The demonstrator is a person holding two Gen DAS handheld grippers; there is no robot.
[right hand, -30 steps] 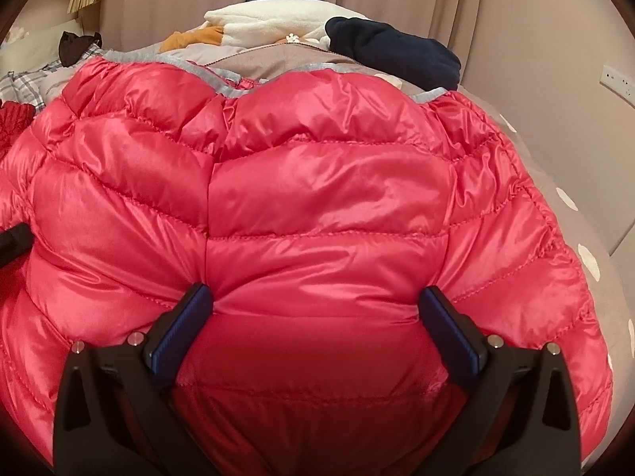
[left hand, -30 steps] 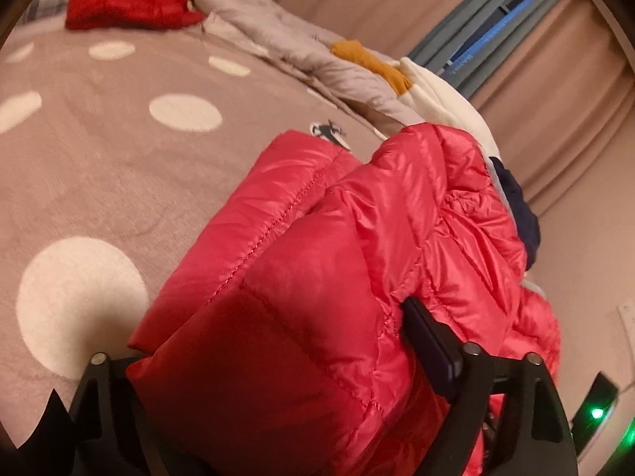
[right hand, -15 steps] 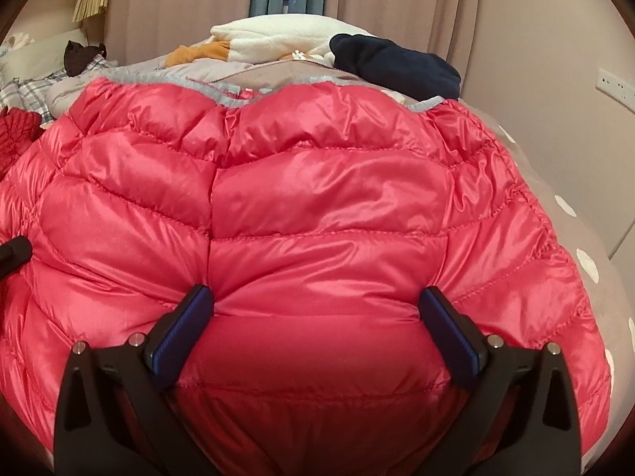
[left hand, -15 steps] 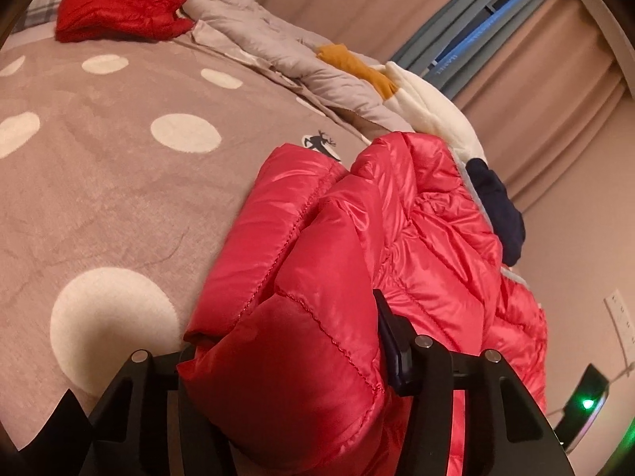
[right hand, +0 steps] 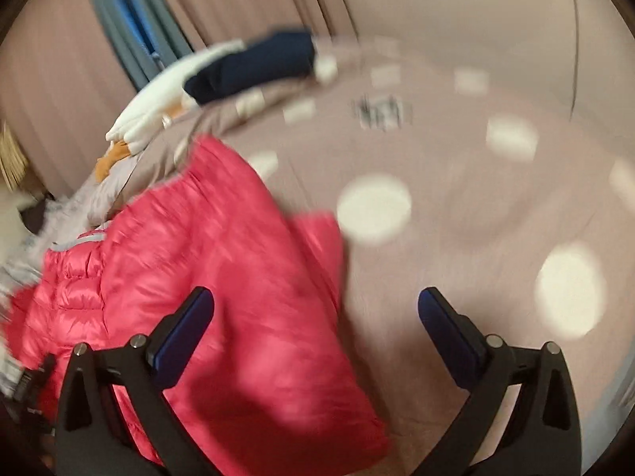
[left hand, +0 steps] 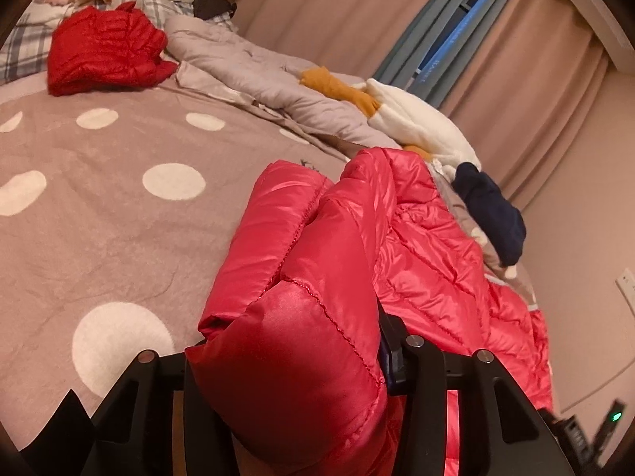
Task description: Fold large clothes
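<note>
Two grippers, left gripper [left hand: 285, 373] jaws closing on pink jacket [left hand: 416, 277] (no legible writing)

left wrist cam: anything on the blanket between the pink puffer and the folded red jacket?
Nothing: bare polka-dot blanket between pink puffer and red jacket.
</note>
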